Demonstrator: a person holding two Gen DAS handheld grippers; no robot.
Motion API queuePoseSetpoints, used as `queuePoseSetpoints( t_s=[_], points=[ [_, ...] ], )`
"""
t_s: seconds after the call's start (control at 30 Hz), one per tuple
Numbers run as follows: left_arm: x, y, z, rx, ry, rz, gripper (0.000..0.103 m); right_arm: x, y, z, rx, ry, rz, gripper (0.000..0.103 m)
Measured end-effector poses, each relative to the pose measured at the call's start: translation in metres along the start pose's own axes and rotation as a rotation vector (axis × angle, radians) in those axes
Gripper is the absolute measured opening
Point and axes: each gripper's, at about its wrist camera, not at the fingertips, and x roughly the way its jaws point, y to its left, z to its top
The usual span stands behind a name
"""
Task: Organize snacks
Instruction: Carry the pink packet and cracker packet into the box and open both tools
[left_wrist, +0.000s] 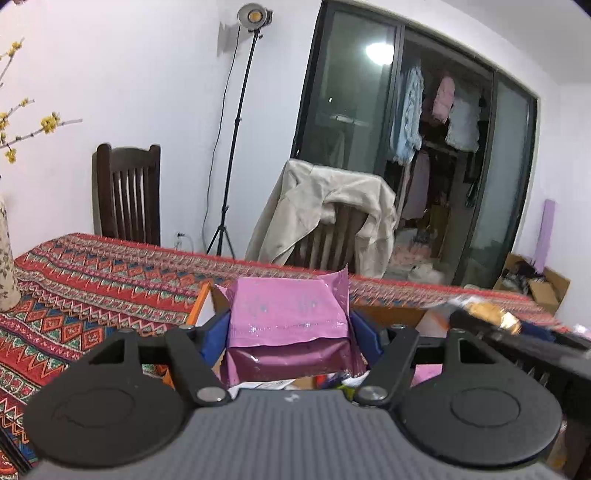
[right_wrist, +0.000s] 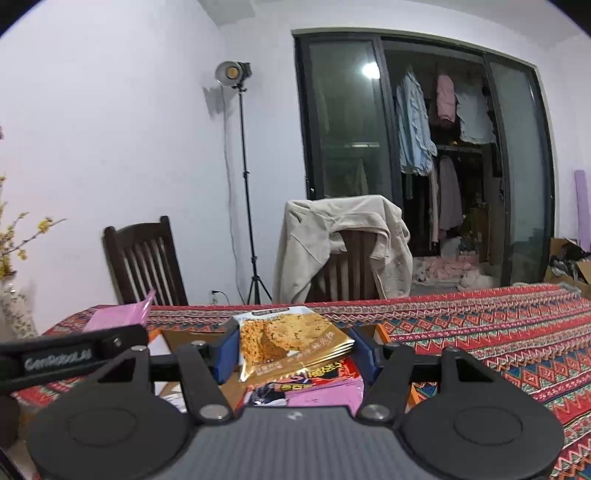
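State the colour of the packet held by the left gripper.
Pink packet, clearest in the left wrist view.

a red patterned cloth (right_wrist: 498, 325) covers the worktop. past its far edge stand a dark wooden chair (right_wrist: 146, 260), a chair draped with a beige jacket (right_wrist: 340, 236), and a light on a tripod stand (right_wrist: 232, 74). a vase of yellow-flowered branches (left_wrist: 5, 266) stands at the left edge.
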Motion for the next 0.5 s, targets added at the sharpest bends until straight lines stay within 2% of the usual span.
queuePoseSetpoints(
  t_s=[0.1,0.3,0.37,0.43,0.5],
  points=[
    [0.014,0.008,-0.006,0.002,0.033,0.014,0.071,0.013,-0.009,-0.010,0.019,0.005,0.004,0.062],
    [0.022,0.008,-0.016,0.033,0.029,0.012,0.072,0.025,-0.013,-0.022,0.015,0.050,0.023,0.063],
    [0.020,0.008,-0.018,0.030,0.014,0.016,0.079,0.025,-0.012,-0.025,0.004,0.067,0.030,0.065],
    [0.015,0.011,-0.019,0.016,-0.018,0.016,0.096,0.024,-0.012,-0.028,0.001,0.074,0.029,0.073],
    [0.008,0.013,-0.020,0.009,-0.045,0.011,0.103,0.021,-0.015,-0.030,0.009,0.069,0.028,0.094]
  ],
)
